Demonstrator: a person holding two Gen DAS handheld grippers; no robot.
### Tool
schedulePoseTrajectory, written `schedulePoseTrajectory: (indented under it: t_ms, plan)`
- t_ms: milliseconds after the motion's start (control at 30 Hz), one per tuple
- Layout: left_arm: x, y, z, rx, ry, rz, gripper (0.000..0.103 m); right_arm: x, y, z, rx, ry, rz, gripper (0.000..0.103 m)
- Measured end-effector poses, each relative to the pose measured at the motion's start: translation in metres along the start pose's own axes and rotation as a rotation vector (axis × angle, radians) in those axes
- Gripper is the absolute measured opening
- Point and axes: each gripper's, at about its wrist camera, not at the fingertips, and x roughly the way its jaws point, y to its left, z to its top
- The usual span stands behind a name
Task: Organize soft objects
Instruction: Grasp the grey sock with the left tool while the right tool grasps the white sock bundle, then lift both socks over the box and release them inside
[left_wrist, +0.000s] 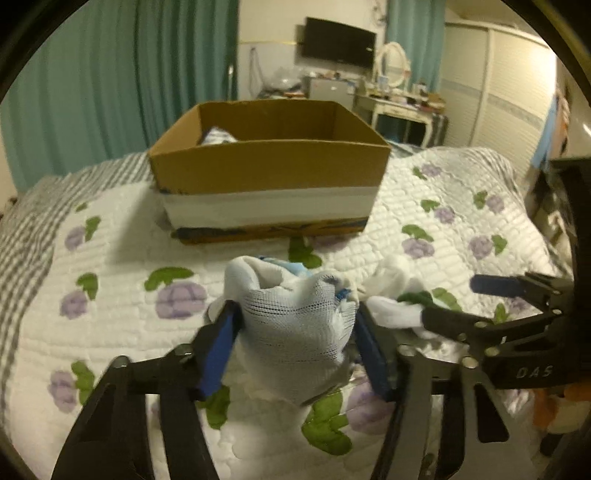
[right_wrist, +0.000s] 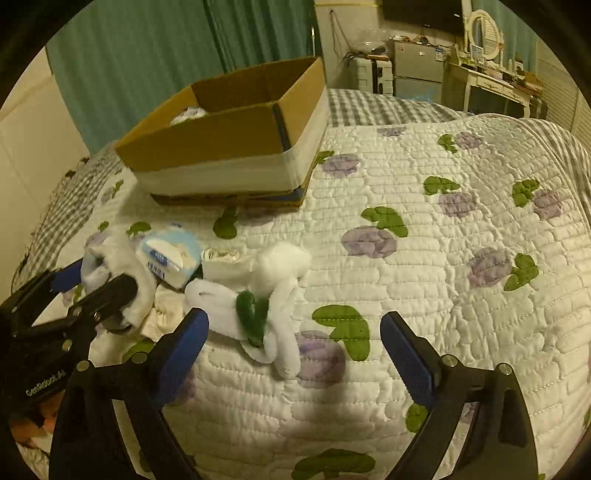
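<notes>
My left gripper (left_wrist: 295, 325) is shut on a white mesh sock bundle (left_wrist: 295, 332) and holds it just above the quilt, in front of the cardboard box (left_wrist: 269, 166). It also shows at the left of the right wrist view (right_wrist: 107, 273). My right gripper (right_wrist: 295, 339) is open and empty, its fingers either side of a white sock with a green band (right_wrist: 258, 295) on the quilt. A pale blue and white packet (right_wrist: 170, 258) lies between the two socks. The box (right_wrist: 229, 144) holds a white item in its far left corner (left_wrist: 218, 136).
The bed is covered by a white quilt with purple flowers (right_wrist: 424, 258) and a grey checked blanket (left_wrist: 22, 229) at its edges. Green curtains (left_wrist: 110, 74), a TV (left_wrist: 338, 42) and a dressing table (left_wrist: 399, 103) stand beyond the bed.
</notes>
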Motion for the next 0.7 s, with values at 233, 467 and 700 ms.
schedulePoseTrajectory:
  t_ms: [233, 467, 700]
  plan:
    - [-0.016, 0.016, 0.002, -0.021, 0.006, -0.025, 0.047, 0.022, 0.016, 0.002, -0.051, 0.075, 0.020, 0.072]
    - [-0.036, 0.032, 0.000, -0.032, -0.011, -0.025, 0.046, 0.029, 0.029, -0.002, -0.084, 0.112, 0.027, 0.029]
    - [-0.063, 0.034, 0.001, -0.015, -0.044, -0.020, 0.045, -0.006, 0.033, -0.005, -0.051, 0.036, 0.024, 0.028]
